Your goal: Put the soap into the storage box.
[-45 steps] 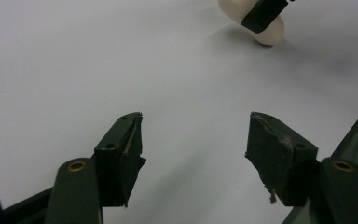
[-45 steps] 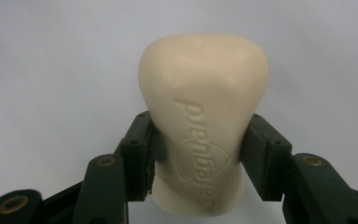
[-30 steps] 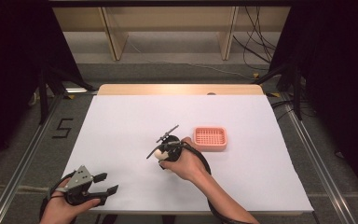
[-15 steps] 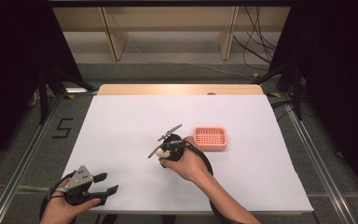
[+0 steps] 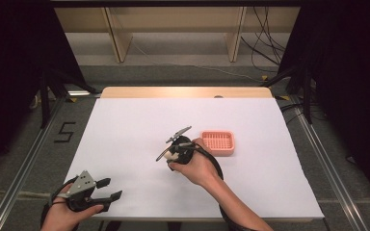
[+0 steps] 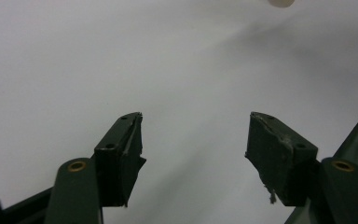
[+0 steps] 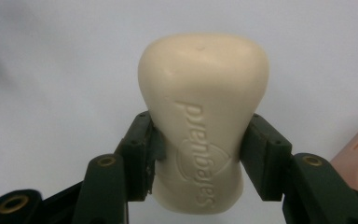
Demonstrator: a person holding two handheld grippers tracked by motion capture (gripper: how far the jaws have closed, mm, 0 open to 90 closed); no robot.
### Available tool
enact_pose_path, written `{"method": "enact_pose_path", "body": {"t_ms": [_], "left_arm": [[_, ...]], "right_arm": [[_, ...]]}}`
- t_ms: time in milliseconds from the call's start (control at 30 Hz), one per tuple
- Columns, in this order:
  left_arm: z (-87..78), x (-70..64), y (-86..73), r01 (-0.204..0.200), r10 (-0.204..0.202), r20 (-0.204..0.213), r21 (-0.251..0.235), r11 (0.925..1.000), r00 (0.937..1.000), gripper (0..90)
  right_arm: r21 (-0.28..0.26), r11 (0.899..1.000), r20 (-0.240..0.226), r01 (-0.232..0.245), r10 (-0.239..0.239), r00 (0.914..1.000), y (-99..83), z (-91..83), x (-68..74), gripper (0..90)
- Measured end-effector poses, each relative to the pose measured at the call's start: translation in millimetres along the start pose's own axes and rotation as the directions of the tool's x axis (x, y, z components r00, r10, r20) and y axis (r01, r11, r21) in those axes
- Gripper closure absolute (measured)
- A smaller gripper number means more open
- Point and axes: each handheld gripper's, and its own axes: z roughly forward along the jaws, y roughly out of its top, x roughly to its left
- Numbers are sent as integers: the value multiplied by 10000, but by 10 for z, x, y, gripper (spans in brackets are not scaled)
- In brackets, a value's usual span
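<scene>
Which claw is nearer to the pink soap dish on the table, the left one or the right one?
Right. The right claw sits just beside the pink soap dish, gripping a soap bar; the left claw is far off at the table's near edge.

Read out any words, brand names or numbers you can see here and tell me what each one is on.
"Safeguard": embossed along the cream soap bar held between the right tongs.
"5": black numeral on the floor left of the table, marked at.
Nothing readable on the pink soap dish or the left tongs.
</scene>
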Motion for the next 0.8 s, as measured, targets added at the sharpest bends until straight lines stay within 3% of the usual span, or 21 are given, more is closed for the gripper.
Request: {"method": "enact_pose_path", "body": {"t_ms": [67, 100, 467, 500, 700, 733, 767, 800], "left_arm": [[1, 0, 0, -9, 9, 2, 12, 10000, 10000, 354], [-2, 4, 2, -79, 79, -9, 63, 9999, 10000, 354], [-5, 7, 0, -86, 86, -13, 52, 9999, 10000, 354], [-5, -7, -5, 169, -169, -18, 48, 9998, 9999, 354], [-3, -3, -5, 169, -169, 11, 57, 9998, 9999, 354], [-5, -3, -5, 151, -151, -19, 64, 9999, 9999, 354], [-7, 20, 1, -181, 182, -53, 109, 9998, 9998, 354], [-7, 19, 0, -173, 173, -52, 109, 9998, 9998, 354]], "right_arm": [[69, 9995, -23, -300, 300, 9995, -4, -16, 7, 505], [55, 9999, 16, -152, 152, 9999, -6, -21, -12, 505], [-138, 9991, 172, -411, 414, 9990, -21, -101, -93, 505], [-148, 9989, 198, -454, 456, 9988, -27, -115, -116, 505], [-107, 9989, 349, -463, 467, 9983, -47, -137, -175, 505], [-124, 9989, 280, -451, 454, 9986, -50, -139, -185, 505], [-100, 9993, 365, -362, 366, 9987, -55, -147, -203, 505], [-95, 9997, 353, -213, 216, 9991, -55, -154, -224, 505]]}}
